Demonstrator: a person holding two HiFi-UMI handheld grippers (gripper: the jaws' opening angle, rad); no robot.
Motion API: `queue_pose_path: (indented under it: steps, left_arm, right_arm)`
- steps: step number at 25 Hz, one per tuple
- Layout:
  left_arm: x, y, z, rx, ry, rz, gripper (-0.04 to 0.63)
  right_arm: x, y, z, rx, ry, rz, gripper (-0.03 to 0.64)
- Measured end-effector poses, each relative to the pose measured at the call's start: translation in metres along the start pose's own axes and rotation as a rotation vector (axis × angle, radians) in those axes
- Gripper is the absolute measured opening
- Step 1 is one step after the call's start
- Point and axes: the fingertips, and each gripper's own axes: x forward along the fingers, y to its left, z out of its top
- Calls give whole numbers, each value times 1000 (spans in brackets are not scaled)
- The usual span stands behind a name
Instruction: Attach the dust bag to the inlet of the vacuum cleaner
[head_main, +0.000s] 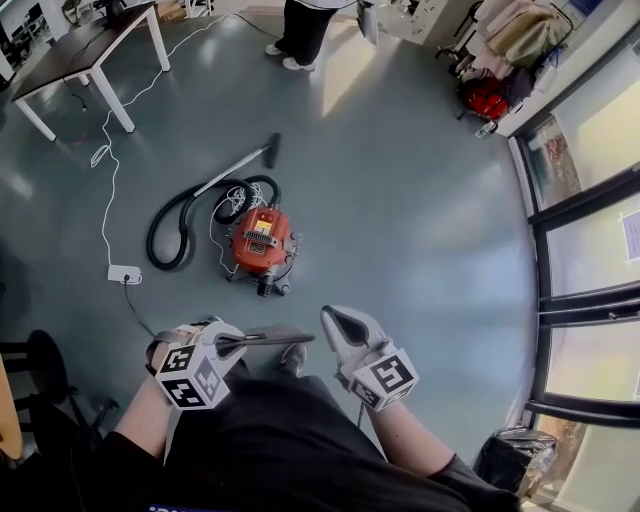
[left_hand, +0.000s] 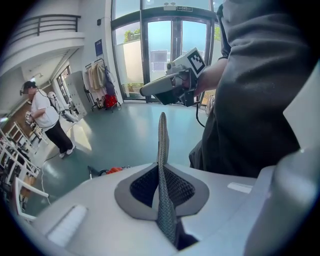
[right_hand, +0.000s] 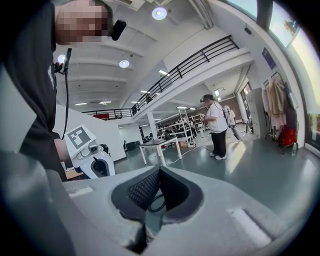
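The orange vacuum cleaner (head_main: 260, 240) stands on the grey floor ahead of me, with its black hose (head_main: 170, 225) looped to its left and the wand (head_main: 235, 170) lying beyond. My left gripper (head_main: 235, 345) is shut on a thin flat grey dust bag (head_main: 275, 339), which sticks out to the right. In the left gripper view the dust bag (left_hand: 162, 150) stands edge-on, pinched between the pads of my left gripper (left_hand: 161, 185). My right gripper (head_main: 335, 320) is beside it, shut and empty. Nothing lies between the pads of my right gripper (right_hand: 159, 172) in its own view.
A white power strip (head_main: 124, 273) and its cable lie left of the vacuum. A table (head_main: 90, 50) stands at the back left and a person (head_main: 305, 30) at the back. Glass doors (head_main: 590, 250) line the right, with a red bag (head_main: 487, 97) and a black sack (head_main: 515, 460) near them.
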Motion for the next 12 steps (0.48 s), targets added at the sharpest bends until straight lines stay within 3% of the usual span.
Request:
queue_pose_path:
  steps: [12]
  left_arm:
    - [-2,45,-41,141,-33,-116,37]
  right_arm:
    - [66,18,4,52,34,-157,-6]
